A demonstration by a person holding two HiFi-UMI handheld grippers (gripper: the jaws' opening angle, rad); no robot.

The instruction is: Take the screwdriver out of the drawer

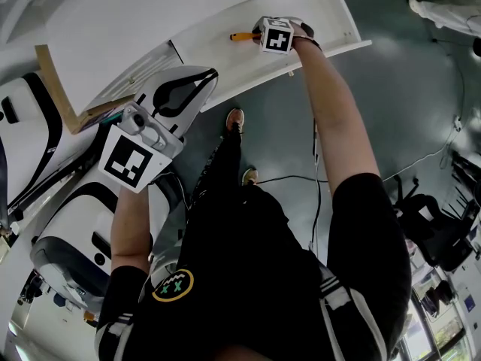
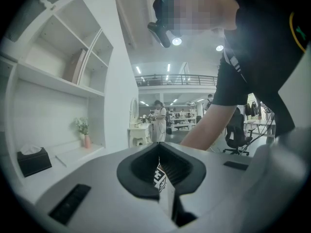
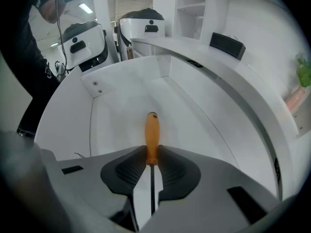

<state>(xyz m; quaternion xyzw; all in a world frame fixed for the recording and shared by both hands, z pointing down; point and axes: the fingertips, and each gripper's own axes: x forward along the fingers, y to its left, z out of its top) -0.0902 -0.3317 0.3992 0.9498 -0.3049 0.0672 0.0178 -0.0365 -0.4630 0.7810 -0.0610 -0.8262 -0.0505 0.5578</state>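
Black-shirted and bent forward, the person's torso [image 1: 248,277] fills the lower head view, both bare arms reaching out over the dark grey-green floor [image 1: 406,89]. Beyond it, the white open drawer [image 1: 218,62] stands pulled out from white furniture; its smooth floor [image 3: 126,101] spreads below the right gripper.

At the left, the white-and-black left gripper [image 1: 203,81] hangs near the drawer's left end. It points nearly level, with its ribbed black pads [image 2: 146,166] clenched together on nothing.

The right gripper [image 3: 151,154] is tilted steeply down into the drawer, and only its marker cube [image 1: 276,34] shows from above. Its jaws grasp the orange-handled screwdriver [image 3: 152,135] where the handle meets the thin metal shaft. The screwdriver is inside the drawer, its handle end [image 1: 242,36] pointing away from the gripper.
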